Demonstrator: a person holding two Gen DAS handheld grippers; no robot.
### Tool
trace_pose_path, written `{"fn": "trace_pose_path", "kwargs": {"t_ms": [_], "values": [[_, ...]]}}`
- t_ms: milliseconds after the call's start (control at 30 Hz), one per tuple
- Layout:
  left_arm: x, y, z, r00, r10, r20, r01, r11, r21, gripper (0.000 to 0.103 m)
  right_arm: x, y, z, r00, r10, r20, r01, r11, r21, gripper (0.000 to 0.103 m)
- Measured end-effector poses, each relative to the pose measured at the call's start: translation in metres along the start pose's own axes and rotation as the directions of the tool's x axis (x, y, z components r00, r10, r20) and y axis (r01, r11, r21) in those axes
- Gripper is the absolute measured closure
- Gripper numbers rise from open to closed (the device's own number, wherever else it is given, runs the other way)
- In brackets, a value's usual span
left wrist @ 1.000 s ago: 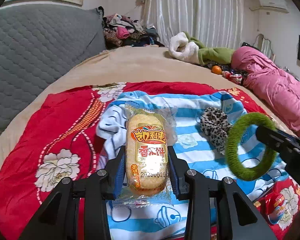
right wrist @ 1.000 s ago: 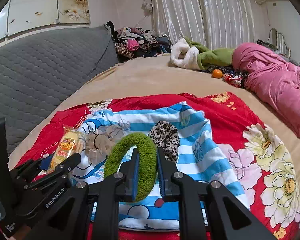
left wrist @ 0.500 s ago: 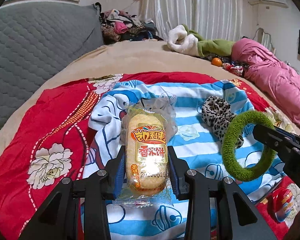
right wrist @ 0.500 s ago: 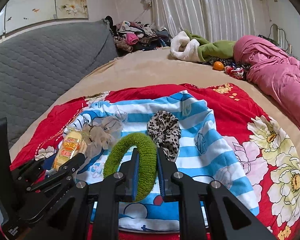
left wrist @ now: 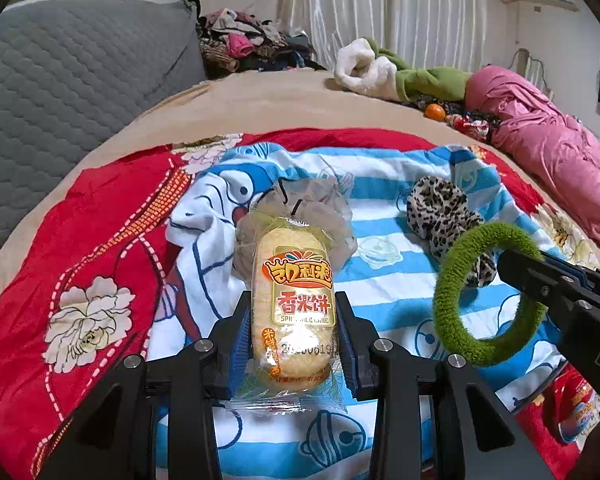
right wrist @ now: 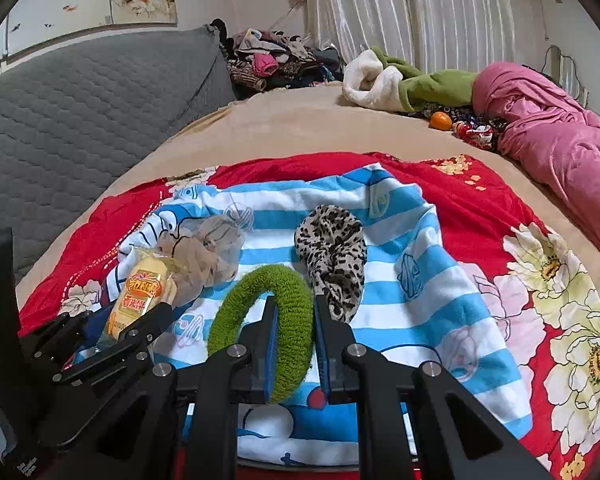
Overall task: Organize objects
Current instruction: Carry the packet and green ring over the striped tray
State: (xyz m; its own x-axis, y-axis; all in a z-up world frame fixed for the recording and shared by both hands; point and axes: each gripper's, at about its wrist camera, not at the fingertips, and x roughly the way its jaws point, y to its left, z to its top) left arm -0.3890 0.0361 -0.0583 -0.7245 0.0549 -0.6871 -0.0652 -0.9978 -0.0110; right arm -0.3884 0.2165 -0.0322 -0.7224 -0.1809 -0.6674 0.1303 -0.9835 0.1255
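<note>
My left gripper [left wrist: 294,336] has its jaws pinching the rice cracker packet [left wrist: 294,312] by its sides; my right gripper [right wrist: 294,344] has its jaws pressed tight on the green scrunchie [right wrist: 260,320]. Both hang over the blue striped towel [right wrist: 420,292] on the bed, near the beige scrunchie [right wrist: 208,252] and leopard scrunchie [right wrist: 334,256]. I judge this the carrying step: 2 items held, and next each needs a spot for setting down.

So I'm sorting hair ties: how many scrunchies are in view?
3: the green scrunchie held in the right gripper, the leopard scrunchie and the beige mesh scrunchie on the striped blanket. Others may be hidden.
</note>
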Motion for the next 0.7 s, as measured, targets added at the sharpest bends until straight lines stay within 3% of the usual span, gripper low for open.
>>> {"fn": "trace_pose_path", "kwargs": {"t_ms": [700], "values": [[0.02, -0.001, -0.013, 0.998, -0.009, -0.065, 0.009, 1.0, -0.004, 0.064, 0.034, 0.003, -0.014, 0.991, -0.077, -0.108, 0.072, 0.996, -0.049, 0.086]]}}
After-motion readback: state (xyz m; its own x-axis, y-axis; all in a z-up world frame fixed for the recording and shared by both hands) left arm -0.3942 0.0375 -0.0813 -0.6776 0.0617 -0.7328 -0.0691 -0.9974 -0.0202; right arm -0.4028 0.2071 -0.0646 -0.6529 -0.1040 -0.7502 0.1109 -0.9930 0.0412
